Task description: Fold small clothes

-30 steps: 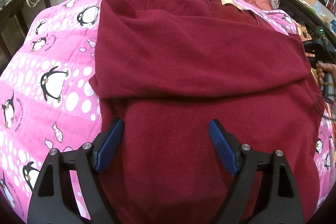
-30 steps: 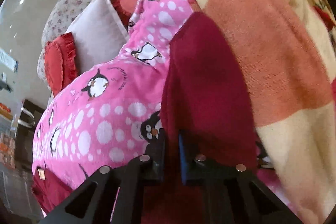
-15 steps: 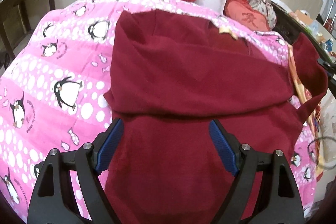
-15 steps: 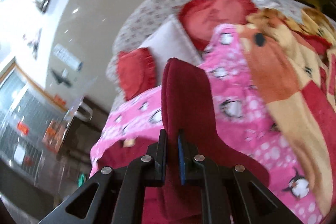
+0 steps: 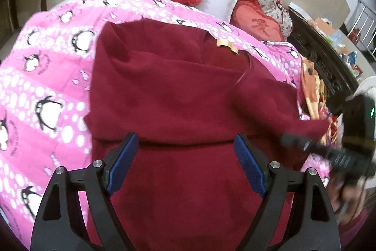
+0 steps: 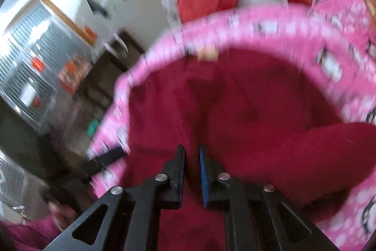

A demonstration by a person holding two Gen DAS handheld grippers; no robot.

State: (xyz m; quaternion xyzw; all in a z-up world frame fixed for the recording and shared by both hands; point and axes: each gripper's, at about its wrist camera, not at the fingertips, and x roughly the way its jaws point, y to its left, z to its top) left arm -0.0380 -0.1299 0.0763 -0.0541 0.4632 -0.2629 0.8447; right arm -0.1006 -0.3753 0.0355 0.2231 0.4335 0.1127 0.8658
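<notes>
The maroon sweater lies flat on the pink penguin quilt of the bed, its collar and tan neck label toward the pillows and its long axis running from there back toward the person. 1 sleeve already lies folded across the chest as a band from left to right. The left gripper hovers over the lower body of the garment with its fingers spread wide and nothing between them, the folded band just ahead of the tips. The right gripper sits at the sweater's right side; its fingers are drawn nearly together, and in the left view a tongue of maroon cloth stretches out to its tip, so it seems to be pinching the right sleeve or side edge, though the right view is motion-blurred and the cloth between the pads cannot be made out for certain. What the next fold turns on is that this held edge lies to the right of the garment's midline and must travel leftward, across the long axis, to land over the chest. The right gripper is the nearer one for that carry; the left is placed to pin the body or take the hem afterward.
</notes>
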